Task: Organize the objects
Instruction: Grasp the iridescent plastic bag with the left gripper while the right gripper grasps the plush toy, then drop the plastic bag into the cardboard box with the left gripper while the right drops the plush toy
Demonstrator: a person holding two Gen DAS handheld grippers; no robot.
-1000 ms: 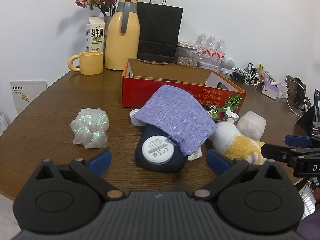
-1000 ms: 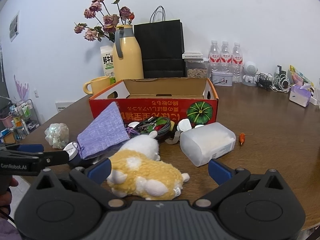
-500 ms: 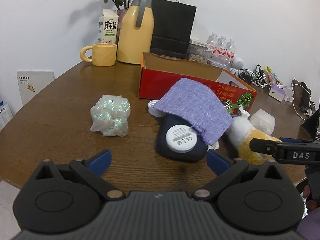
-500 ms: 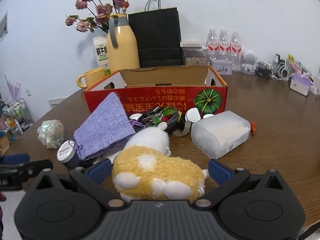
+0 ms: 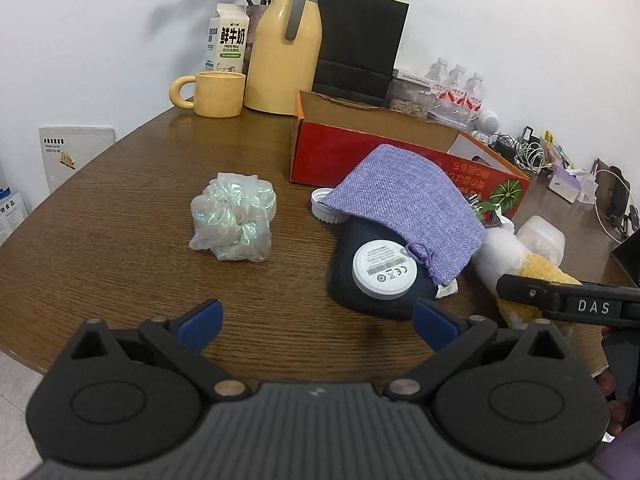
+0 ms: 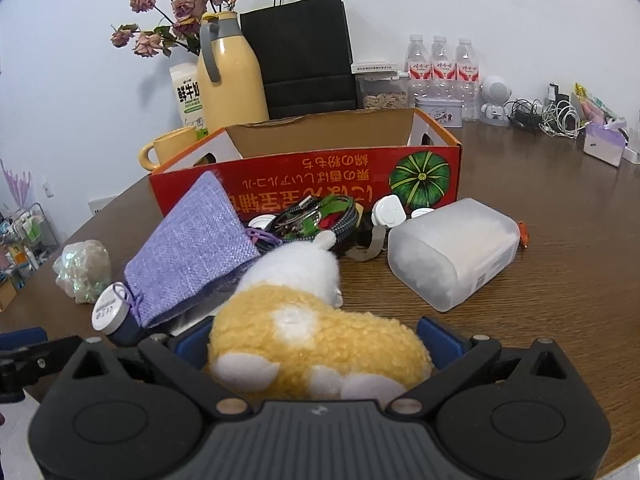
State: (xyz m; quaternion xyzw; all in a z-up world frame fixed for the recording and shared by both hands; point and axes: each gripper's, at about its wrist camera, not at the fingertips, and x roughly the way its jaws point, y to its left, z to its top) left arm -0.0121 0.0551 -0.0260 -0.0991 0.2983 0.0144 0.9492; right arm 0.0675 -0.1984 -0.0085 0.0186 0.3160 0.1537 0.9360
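Right gripper (image 6: 316, 344) is sitting wide open, jaws straddling the plush toy (image 6: 316, 348), not clamping. Left gripper (image 5: 316, 320) is hovering wide open, empty, over bare table (image 5: 120, 248).

Brown wooden table (image 5: 120, 248) under red box (image 6: 320, 176), plush toy (image 6: 316, 344), frosted container (image 6: 452, 256).

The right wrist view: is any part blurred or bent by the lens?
Right wrist view: the fluffy yellow and white plush toy between the open right gripper looks soft; the brown wooden table edge bends. Left wrist view: the black paper bag leans.
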